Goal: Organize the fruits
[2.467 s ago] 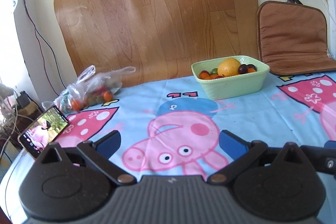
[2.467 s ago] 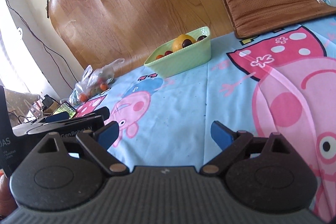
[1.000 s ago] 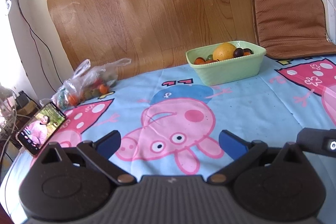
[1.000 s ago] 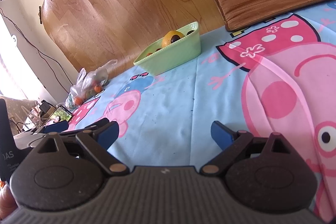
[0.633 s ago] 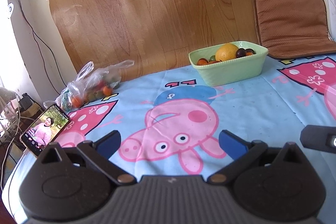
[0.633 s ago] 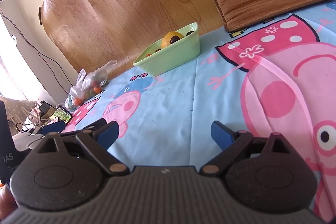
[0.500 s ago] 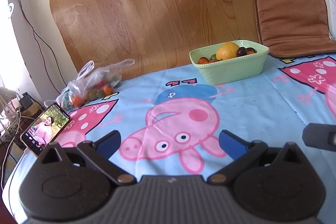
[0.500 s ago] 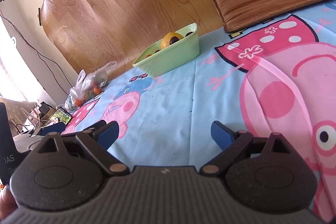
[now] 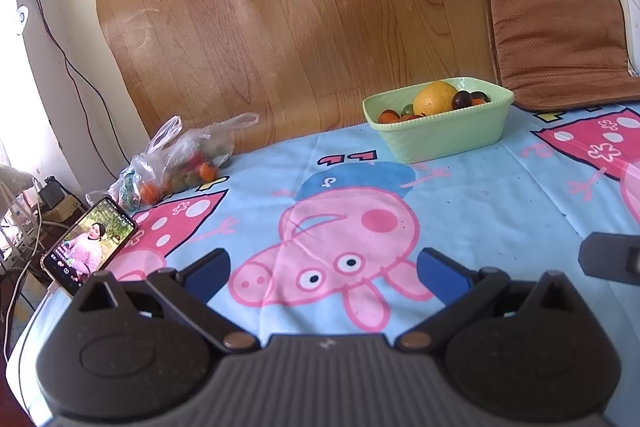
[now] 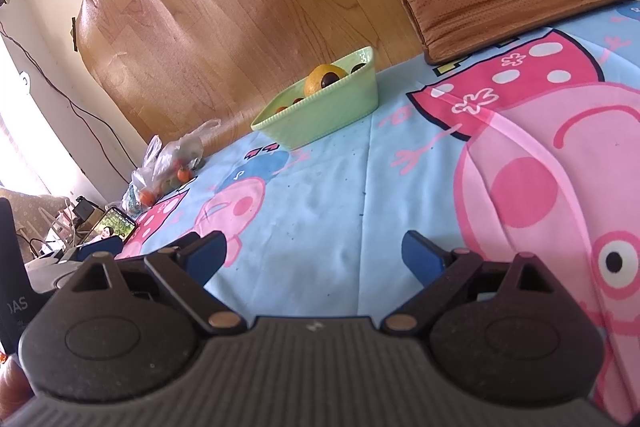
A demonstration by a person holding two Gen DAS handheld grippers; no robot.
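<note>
A pale green bowl (image 9: 448, 135) stands at the back of the table and holds an orange (image 9: 434, 98), a dark plum and small red and green fruits. The bowl (image 10: 332, 119) also shows in the right wrist view. A clear plastic bag (image 9: 182, 157) of small orange, red and green fruits lies at the far left by the wall; the bag (image 10: 168, 163) appears in the right wrist view too. My left gripper (image 9: 324, 267) hovers open over the cartoon tablecloth, nothing between its blue pads. My right gripper (image 10: 316, 255) is open and empty, well short of the bowl.
A phone (image 9: 90, 245) with a lit screen leans at the table's left edge. A brown cushion (image 9: 556, 35) rests against the back wall on the right. A wood-pattern sheet (image 9: 288, 19) covers the wall behind. Cables hang at the left.
Both grippers stayed open and drifted slightly; in the left wrist view the bowl and bag shifted a little right. Nothing was picked up.
</note>
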